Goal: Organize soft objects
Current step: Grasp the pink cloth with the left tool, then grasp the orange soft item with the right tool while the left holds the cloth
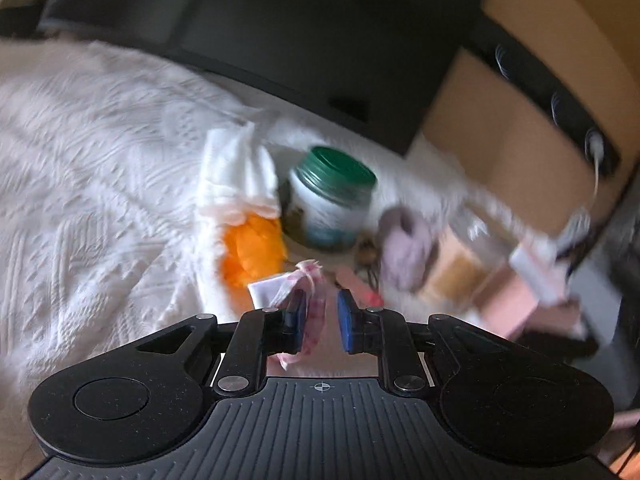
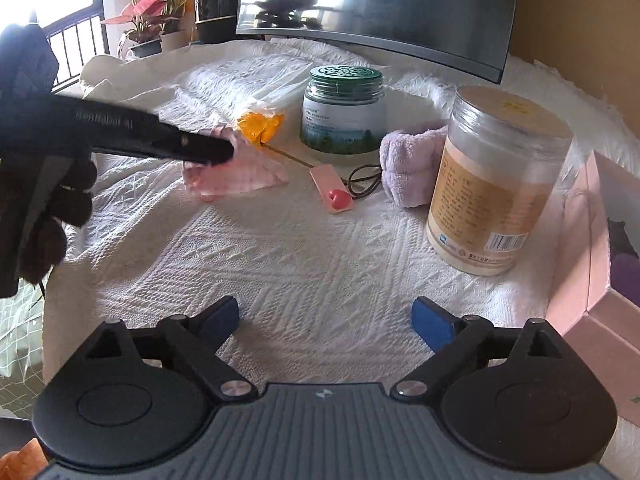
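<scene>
My left gripper (image 1: 322, 318) is shut on a thin pink-and-white cloth (image 1: 310, 316), whose folds hang between and around the blue pads. In the right wrist view the left gripper (image 2: 224, 150) holds that pink cloth (image 2: 240, 180) just above the white bedspread (image 2: 304, 264). A rolled lilac towel (image 2: 408, 164) lies between the two jars, also in the left wrist view (image 1: 404, 248). A wrapped orange flower (image 2: 260, 124) lies behind the cloth. My right gripper (image 2: 324, 320) is open and empty over the bedspread.
A green-lidded jar (image 2: 344, 116) and a tall clear jar (image 2: 496, 184) stand on the bedspread. A pink tag with a red heart (image 2: 334, 194) and a dark cord lie between them. A pink box (image 2: 592, 264) is at the right, a monitor (image 2: 376, 8) behind.
</scene>
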Available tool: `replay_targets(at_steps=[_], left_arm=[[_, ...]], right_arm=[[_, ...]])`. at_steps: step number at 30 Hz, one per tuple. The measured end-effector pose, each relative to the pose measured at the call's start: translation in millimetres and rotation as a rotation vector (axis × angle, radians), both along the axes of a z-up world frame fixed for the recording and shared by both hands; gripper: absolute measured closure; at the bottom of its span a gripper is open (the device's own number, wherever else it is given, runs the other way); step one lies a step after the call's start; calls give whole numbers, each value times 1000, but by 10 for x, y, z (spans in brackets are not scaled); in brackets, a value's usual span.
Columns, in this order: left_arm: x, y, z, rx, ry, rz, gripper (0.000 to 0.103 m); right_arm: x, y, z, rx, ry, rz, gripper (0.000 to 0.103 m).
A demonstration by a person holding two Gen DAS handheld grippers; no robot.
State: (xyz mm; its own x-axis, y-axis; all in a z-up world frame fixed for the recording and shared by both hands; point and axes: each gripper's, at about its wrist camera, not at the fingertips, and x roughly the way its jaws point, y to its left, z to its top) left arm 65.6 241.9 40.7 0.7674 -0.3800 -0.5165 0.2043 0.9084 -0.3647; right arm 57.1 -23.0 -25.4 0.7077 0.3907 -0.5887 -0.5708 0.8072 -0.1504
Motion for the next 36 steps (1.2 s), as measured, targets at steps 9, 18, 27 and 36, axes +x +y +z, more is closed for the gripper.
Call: replay_targets(at_steps=[9,18,27,36], left_arm=[[-4,-240,-8,271,-24,124,84],[135,36,-45,266,15,328,82],[131,49,-86,163,38,234,75],[148,-359,-64,464,5,154,70]], right_arm=[[-9,3,-8,-1,-1,0,5],[-18,8,-35,-1,4,7,0],[-24,8,-38,-1,2,8,0],[-32,15,-36,-8,1,18,0]])
